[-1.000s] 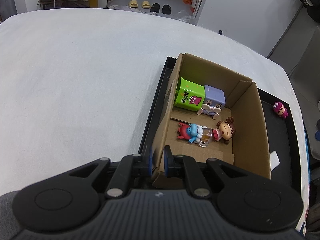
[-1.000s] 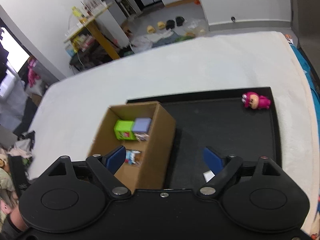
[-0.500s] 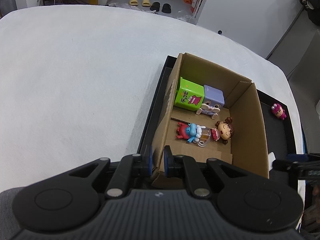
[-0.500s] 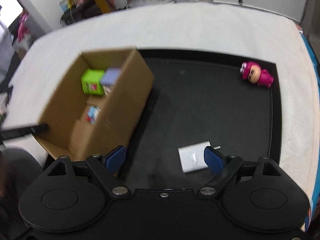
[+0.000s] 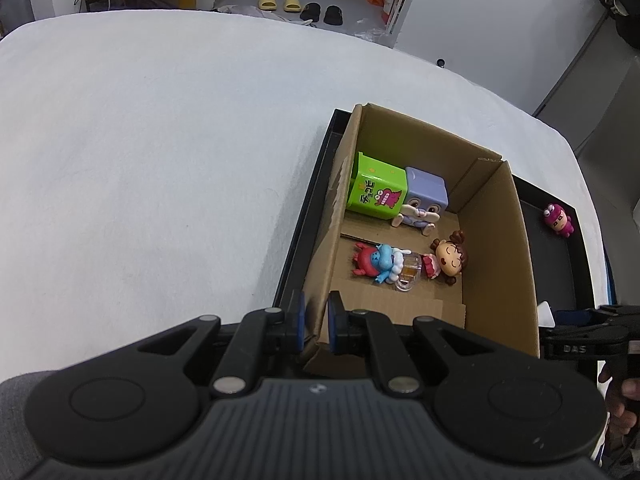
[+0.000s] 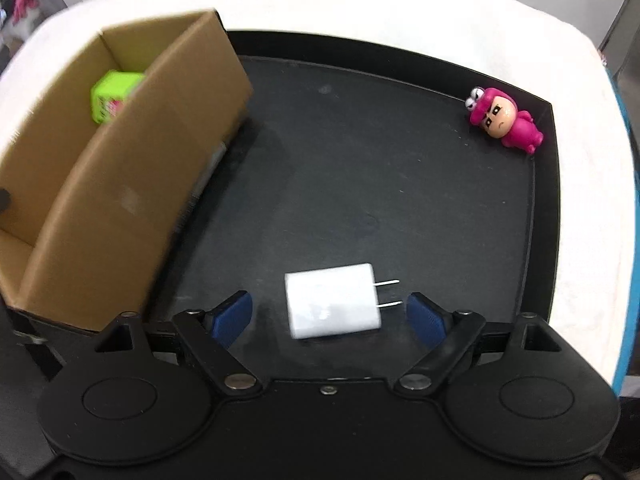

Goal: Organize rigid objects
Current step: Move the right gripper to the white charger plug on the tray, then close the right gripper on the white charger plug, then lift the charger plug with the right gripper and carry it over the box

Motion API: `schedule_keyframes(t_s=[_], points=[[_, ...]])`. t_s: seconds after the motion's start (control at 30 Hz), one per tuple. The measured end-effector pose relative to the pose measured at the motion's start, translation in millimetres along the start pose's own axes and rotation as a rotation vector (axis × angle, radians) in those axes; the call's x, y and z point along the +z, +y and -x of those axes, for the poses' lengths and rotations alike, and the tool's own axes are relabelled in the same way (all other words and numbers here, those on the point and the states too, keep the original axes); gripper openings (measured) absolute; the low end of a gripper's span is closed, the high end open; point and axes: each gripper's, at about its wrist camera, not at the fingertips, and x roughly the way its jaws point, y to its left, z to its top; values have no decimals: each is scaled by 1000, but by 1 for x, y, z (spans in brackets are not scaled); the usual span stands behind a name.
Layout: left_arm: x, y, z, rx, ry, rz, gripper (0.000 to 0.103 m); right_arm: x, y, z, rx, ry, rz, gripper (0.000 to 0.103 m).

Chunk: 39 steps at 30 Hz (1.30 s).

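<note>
While the left gripper (image 5: 314, 320) pinches the near-left wall of the cardboard box (image 5: 516, 256), its blue pads closed on the cardboard edge, the box sits steady on the left part of the black tray (image 6: 400, 168); that grip seems meant to keep the light box from sliding as items go in. The right gripper (image 6: 330, 312) hangs low over the near part of the tray with its jaws spread wide, and the white charger (image 6: 332, 306) lies flat between the two pads, touching neither, prongs pointing right. It looks like the next item to be picked up. A pink figure (image 6: 506, 122) lies well apart in the tray's far right corner, still to be sorted.

From the left wrist, the box interior is plain: a green cube (image 5: 378, 194) and a purple cube (image 5: 426, 194) against the far wall, with a red-and-blue figure (image 5: 376, 262) and a brown-haired doll (image 5: 448, 260) lying nearer (a small clear piece sits between them). The charger shows there only as a white sliver behind the box's right wall. The right wrist view gives the charger whole, but of the box contents shows only the green cube, blurred.
</note>
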Motion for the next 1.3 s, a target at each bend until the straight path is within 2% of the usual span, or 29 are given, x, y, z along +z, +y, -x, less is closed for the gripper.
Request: schedule_keyframes(t_s=[0.03, 0.2, 0.47, 0.83, 1.3], points=[[0, 0, 0, 0, 2, 0, 10, 0, 0, -3, -6, 7, -1, 62], [1, -1, 0, 4, 1, -5, 10, -1, 10, 5, -7, -10, 60, 60], [1, -3, 0, 3, 1, -5, 10, -1, 2, 27, 7, -57, 2, 61], [0, -2, 1, -5, 0, -11, 10, 7, -10, 67, 89, -132, -104, 61], [0, -2, 3, -13, 0, -16, 10, 27, 4, 125, 151, -288, -120, 61]])
